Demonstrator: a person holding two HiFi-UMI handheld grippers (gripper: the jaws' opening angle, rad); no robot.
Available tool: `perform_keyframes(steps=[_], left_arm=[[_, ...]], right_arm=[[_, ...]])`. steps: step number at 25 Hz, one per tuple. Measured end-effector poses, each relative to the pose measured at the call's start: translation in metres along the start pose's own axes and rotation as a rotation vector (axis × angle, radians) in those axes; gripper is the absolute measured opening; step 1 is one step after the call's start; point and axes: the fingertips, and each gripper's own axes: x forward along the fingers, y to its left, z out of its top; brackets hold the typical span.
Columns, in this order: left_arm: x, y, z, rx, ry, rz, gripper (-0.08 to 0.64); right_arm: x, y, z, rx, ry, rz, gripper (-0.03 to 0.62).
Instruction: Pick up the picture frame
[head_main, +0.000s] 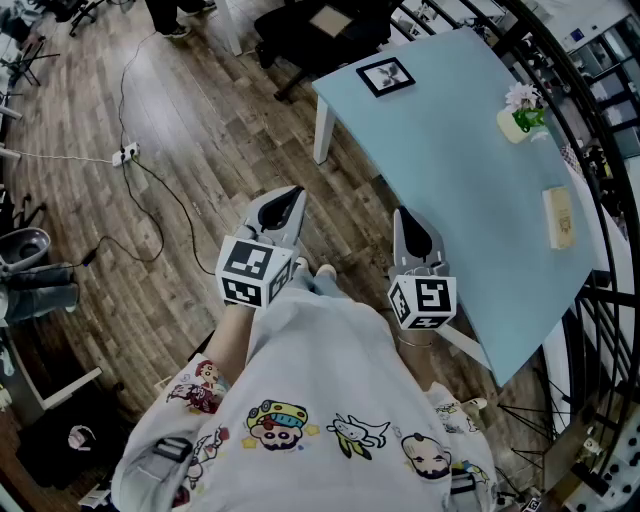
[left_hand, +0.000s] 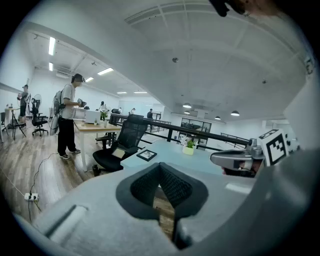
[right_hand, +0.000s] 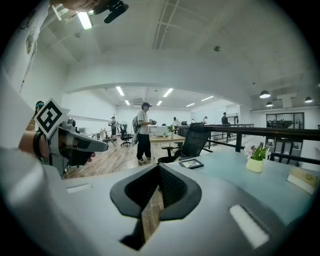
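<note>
My left gripper (head_main: 291, 197) and right gripper (head_main: 404, 220), jaws closed on nothing, hover short of the surface (head_main: 470, 190); the picture frame (head_main: 386, 76) lies at its far corner. Arriving closed could shove it off.

Closed tongs (left_hand: 161, 172) before pale-blue table (left_hand: 200, 159) with picture frame (left_hand: 147, 155)

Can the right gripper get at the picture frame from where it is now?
Probably not yet: the right gripper is held beside the table with jaws shut, and the picture frame lies flat at the far end. Nothing stands between them; the flower pot sits off to the side.
</note>
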Motion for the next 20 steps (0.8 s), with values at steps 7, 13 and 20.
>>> perform_keyframes(steps=[7,13,20], left_arm=[[-0.008,-0.009,-0.002,0.003,-0.028,0.030,0.010],[-0.014,-0.005,-0.007,-0.030,-0.032,0.042,0.044],[0.014,0.026,-0.004,-0.057,-0.018,0.026,0.067]], right_arm=[[-0.011,-0.002,-0.001,0.026,-0.026,0.025,0.006],[-0.008,0.004,0.002,0.035,-0.038,0.063,0.015],[0.032,0.002,0.006,0.051,-0.020,0.067,0.049]])
